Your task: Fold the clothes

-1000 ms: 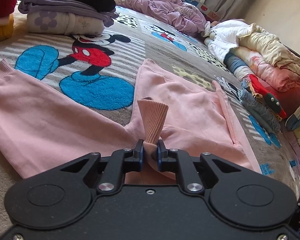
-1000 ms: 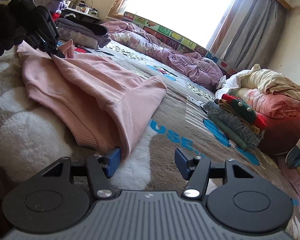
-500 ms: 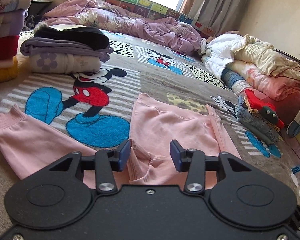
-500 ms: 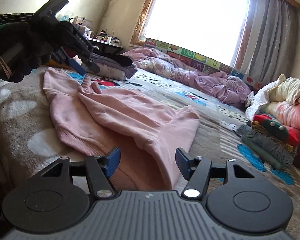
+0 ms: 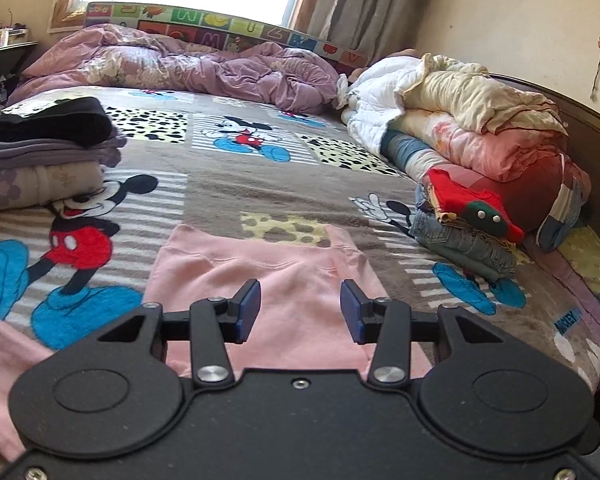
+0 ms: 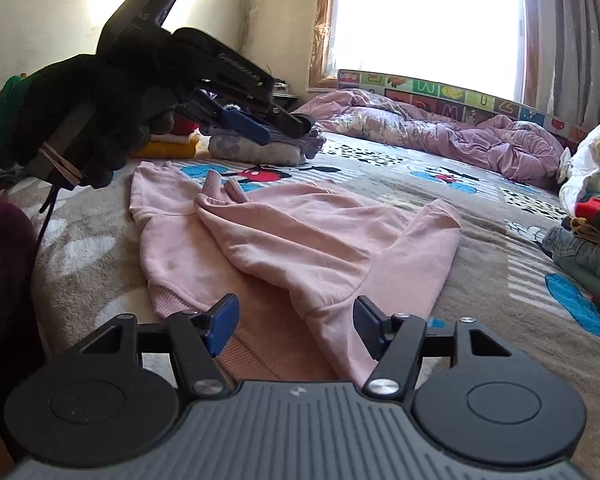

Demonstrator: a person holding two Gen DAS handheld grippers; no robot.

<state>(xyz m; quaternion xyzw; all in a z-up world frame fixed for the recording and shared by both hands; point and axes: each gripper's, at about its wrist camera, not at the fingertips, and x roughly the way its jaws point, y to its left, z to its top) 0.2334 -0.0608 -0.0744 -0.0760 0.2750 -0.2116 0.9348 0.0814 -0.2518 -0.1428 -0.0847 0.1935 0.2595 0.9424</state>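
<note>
- The pink sweatshirt (image 6: 300,240) lies partly folded on the cartoon-mouse blanket (image 6: 480,248), near the bed's front edge; one sleeve is laid across its body, and two ribbed cuffs (image 6: 220,188) stick up side by side at its far end.
- In the left wrist view the same garment (image 5: 268,280) spreads flat straight ahead, with another pink part (image 5: 0,360) trailing off to the lower left.
- The left gripper (image 5: 300,310) hovers over the pink cloth with its blue pads (image 5: 249,308) spread wide and nothing between them.
- From the right wrist view that left gripper (image 6: 260,124) is raised above the sweatshirt's far end, held in a black-gloved hand (image 6: 92,120); its own pads are too dark to read there.
- The right gripper (image 6: 296,330) is low at the near hem, jaws apart, with pink fabric lying in the gap but not pinched.
- A folded stack of lilac and black clothes (image 5: 40,160) sits on the blanket to the left, well apart from the sweatshirt.
- To the right, folded jeans topped by a red and green item (image 5: 468,216) rest beside a heap of rolled quilts (image 5: 480,120).
- A rumpled purple duvet (image 5: 188,68) lies across the far end of the bed, below an alphabet-print board (image 5: 220,24) and the bright window (image 6: 420,16) with its grey curtain (image 5: 360,4).
</note>
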